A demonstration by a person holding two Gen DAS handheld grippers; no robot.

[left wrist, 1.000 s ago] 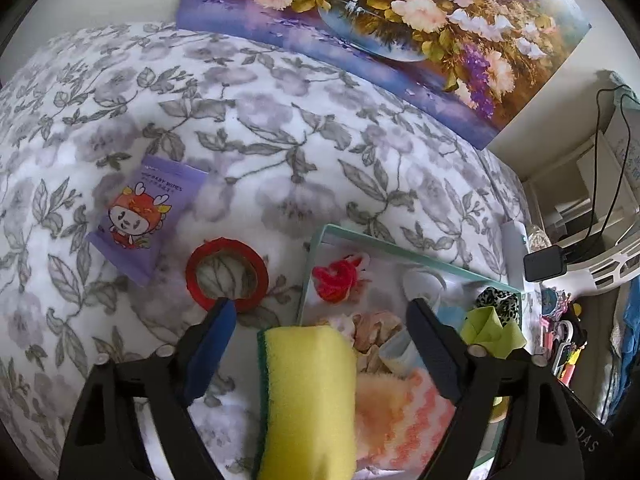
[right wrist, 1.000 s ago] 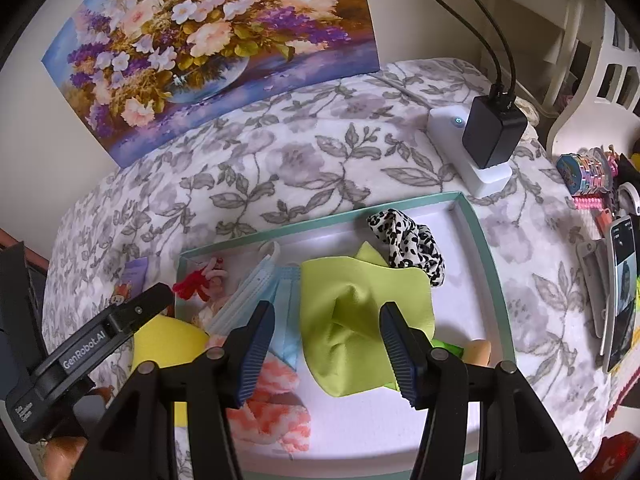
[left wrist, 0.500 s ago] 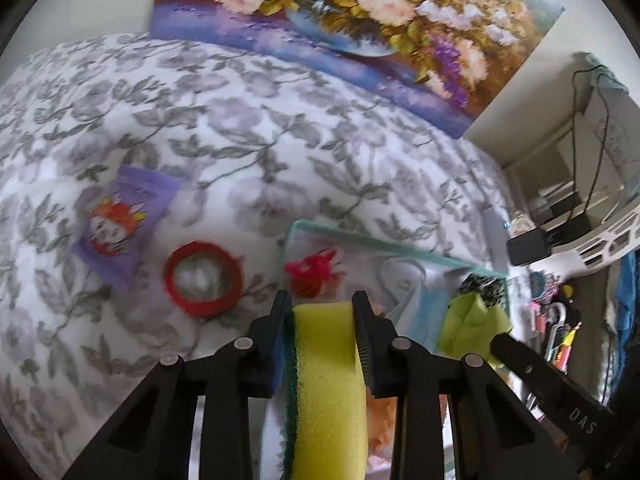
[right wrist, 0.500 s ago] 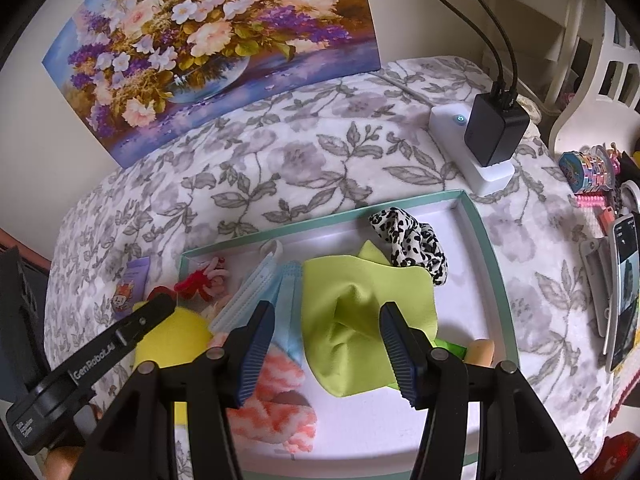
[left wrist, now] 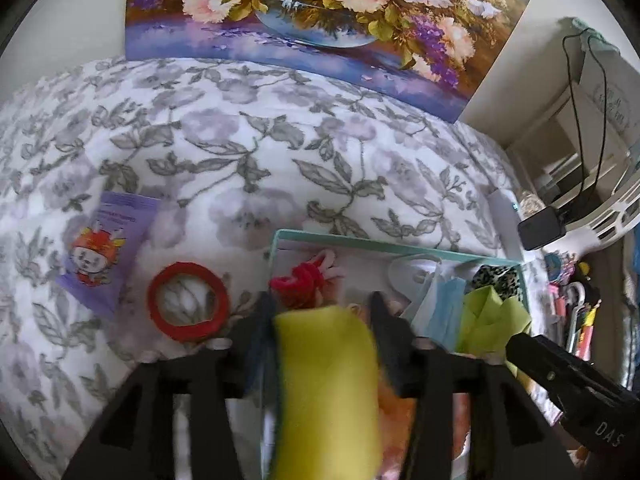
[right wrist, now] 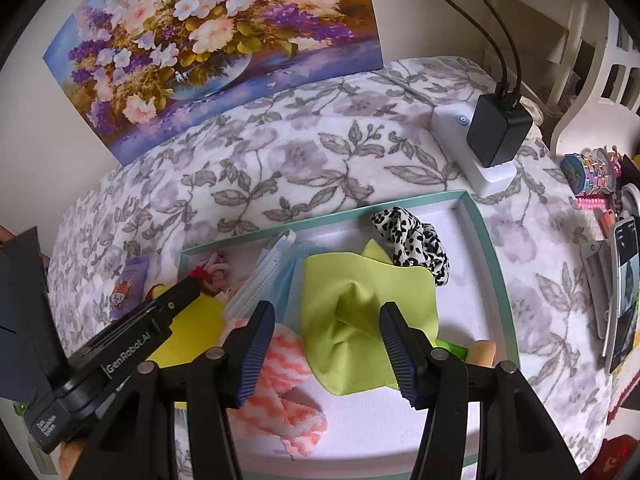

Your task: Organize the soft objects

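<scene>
My left gripper (left wrist: pixel 322 320) is shut on a yellow sponge (left wrist: pixel 326 384) with a green scrub side and holds it over the left end of the teal-rimmed tray (left wrist: pixel 296 234). The tray (right wrist: pixel 494 264) holds a lime cloth (right wrist: pixel 356 292), a leopard scrunchie (right wrist: pixel 412 232), a blue face mask (right wrist: pixel 272 276), a pink-white cloth (right wrist: pixel 280 380) and a red hair tie (left wrist: pixel 298 280). My right gripper (right wrist: pixel 326 344) is open and empty above the lime cloth. A red ring (left wrist: pixel 187 300) and a purple wipes packet (left wrist: pixel 106 244) lie on the floral blanket, left of the tray.
A white power strip with a black charger (right wrist: pixel 496 132) sits behind the tray's right corner. A flower painting (right wrist: pixel 216 40) leans on the wall. A phone (right wrist: pixel 624 292) and small trinkets (right wrist: pixel 592 172) crowd the right edge. The left gripper's body (right wrist: pixel 120 360) shows at the lower left of the right wrist view.
My left gripper closed on the yellow sponge and lifted it over the tray's left end. My right gripper has stayed open above the lime cloth.
</scene>
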